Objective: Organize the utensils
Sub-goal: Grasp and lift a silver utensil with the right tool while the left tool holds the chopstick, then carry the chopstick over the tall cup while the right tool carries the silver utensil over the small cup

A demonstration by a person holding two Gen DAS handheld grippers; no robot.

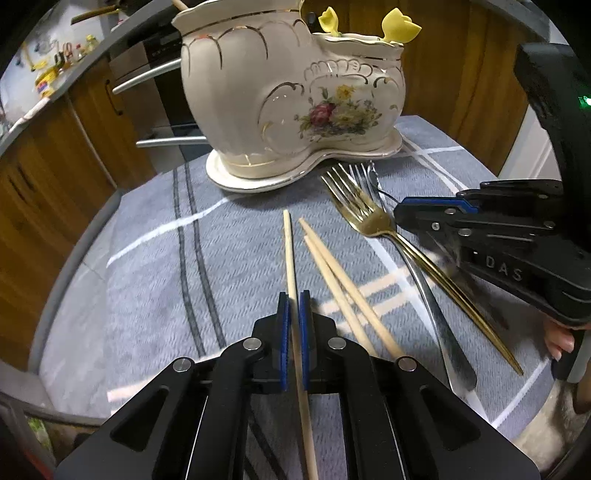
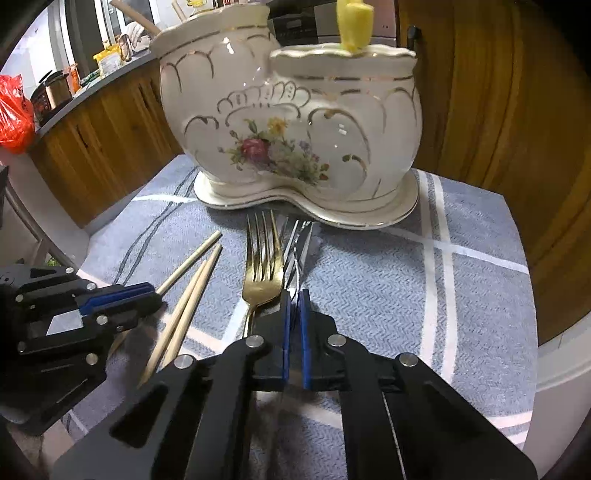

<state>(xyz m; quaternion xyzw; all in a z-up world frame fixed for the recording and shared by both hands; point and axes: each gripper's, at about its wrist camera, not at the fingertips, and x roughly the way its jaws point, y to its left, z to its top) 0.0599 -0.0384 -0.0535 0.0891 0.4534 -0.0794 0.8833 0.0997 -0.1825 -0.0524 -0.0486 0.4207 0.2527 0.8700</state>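
My left gripper point(image 1: 294, 308) is shut on one wooden chopstick point(image 1: 289, 251), which points toward the white floral ceramic holder point(image 1: 288, 92). Two more chopsticks point(image 1: 332, 273) lie on the cloth just right of it. Gold forks point(image 1: 369, 218) and silver cutlery point(image 1: 443, 332) lie further right. In the right wrist view, my right gripper point(image 2: 294, 306) is shut on a thin silver piece point(image 2: 295, 254) beside the gold fork point(image 2: 260, 280); whether it is the fork or the knife I cannot tell. The holder point(image 2: 288, 122) stands just beyond. The left gripper point(image 2: 153, 293) shows at left with its chopstick point(image 2: 192, 258).
A grey-blue striped cloth point(image 1: 147, 295) covers the small round table. Yellow-topped utensils point(image 1: 399, 26) stand in the holder. Wooden cabinets point(image 2: 110, 122) and oven handles point(image 1: 147, 79) lie behind. A red bag point(image 2: 13, 114) sits on the counter. A hand's fingers point(image 1: 561, 339) show at right.
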